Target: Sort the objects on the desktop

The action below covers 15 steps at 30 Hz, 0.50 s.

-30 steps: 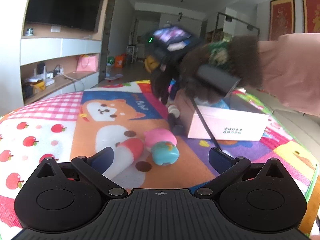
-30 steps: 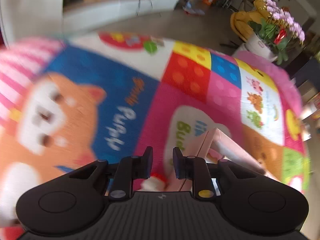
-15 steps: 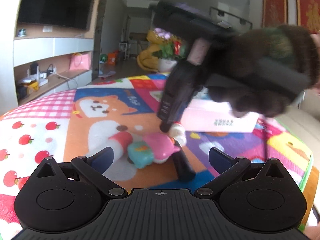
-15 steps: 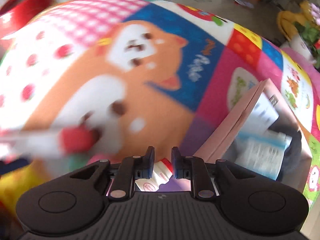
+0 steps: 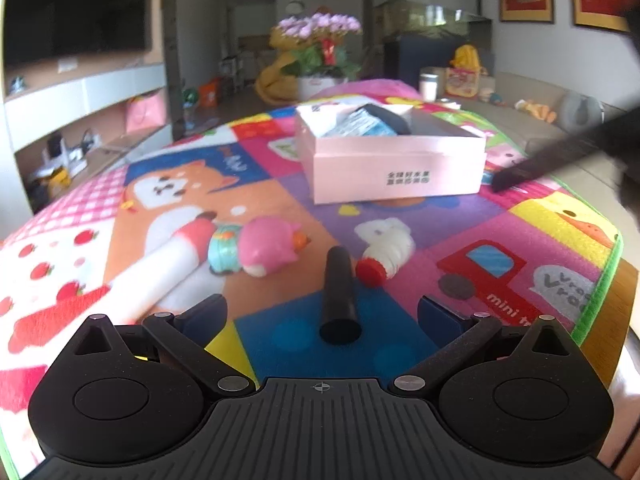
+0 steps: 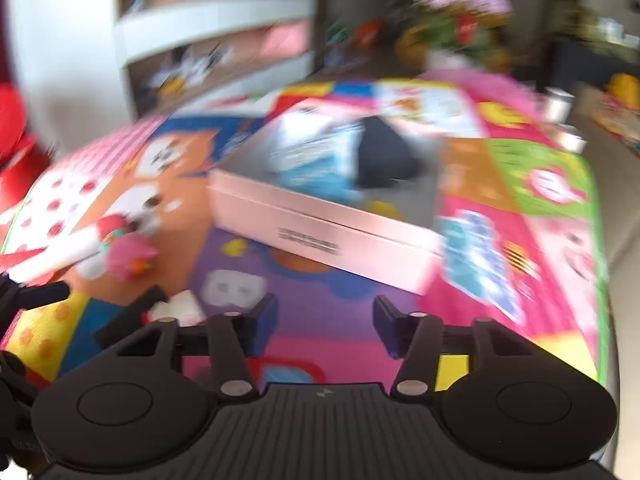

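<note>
- Fingers of the left gripper (image 5: 320,314) stand spread wide with nothing between the pads; the right gripper (image 6: 324,326) is likewise parted and empty, its view smeared by blur.
- Beneath both lies a desk covered by a bright patchwork cartoon mat (image 5: 532,232) showing a shiba dog, red apples on white, a duck and a red truck.
- Readable on the mat at 4 o'clock: "mini" and part of "Vroo"; blue lettering beside the dog is too soft to read.
- At 12 o'clock sits an open pale-pink cardboard box (image 5: 396,164) holding a blue-and-white packet and something dark; two lines of small black Chinese print mark its front, not legible.
- Just ahead of the left fingers lies a black cylindrical tube (image 5: 339,294), and touching its right side, a small white bottle with a red cap (image 5: 382,256) on its side.
- At 10 o'clock rest a pink-and-teal plastic toy (image 5: 260,250) and a long white tube with a red cap (image 5: 168,264).
- Behind: a dark television (image 5: 76,8) over white shelves, potted pink flowers (image 5: 320,26), red framed pictures at 1 o'clock.
</note>
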Each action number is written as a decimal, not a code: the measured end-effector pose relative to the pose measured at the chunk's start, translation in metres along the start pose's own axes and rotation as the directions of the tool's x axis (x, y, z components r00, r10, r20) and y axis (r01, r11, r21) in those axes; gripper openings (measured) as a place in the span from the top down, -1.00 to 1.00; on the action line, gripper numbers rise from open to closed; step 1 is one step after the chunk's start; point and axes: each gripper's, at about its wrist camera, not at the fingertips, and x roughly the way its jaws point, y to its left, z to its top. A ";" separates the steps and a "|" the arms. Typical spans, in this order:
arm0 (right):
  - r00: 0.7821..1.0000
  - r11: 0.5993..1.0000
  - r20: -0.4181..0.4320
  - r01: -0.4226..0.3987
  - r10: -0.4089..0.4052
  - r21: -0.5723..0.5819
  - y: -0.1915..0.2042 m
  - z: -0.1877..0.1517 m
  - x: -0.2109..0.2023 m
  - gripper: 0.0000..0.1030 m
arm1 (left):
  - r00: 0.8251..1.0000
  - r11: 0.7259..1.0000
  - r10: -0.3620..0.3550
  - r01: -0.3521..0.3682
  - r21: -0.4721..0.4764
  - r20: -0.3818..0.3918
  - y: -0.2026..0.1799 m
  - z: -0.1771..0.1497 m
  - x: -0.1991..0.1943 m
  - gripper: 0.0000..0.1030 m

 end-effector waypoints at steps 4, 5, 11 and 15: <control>0.998 0.992 0.064 0.018 -0.026 0.122 -0.013 -0.047 -0.019 -0.35 | 1.000 1.000 -0.006 0.005 -0.027 -0.029 -0.001 -0.001 0.001 -1.00; 0.998 0.990 0.059 0.021 -0.029 0.136 -0.013 -0.055 -0.020 -0.35 | 0.999 0.999 -0.008 0.007 -0.031 -0.040 -0.001 0.000 0.002 -1.00; 0.994 0.998 0.101 0.027 -0.033 0.053 0.006 -0.076 -0.027 -0.57 | 0.994 0.996 0.024 -0.033 -0.080 -0.106 -0.001 0.003 0.014 -1.00; 0.988 0.999 0.154 0.026 -0.030 0.027 0.011 -0.080 -0.036 -0.63 | 0.989 0.996 0.056 -0.065 -0.067 -0.138 -0.007 0.006 0.018 -1.00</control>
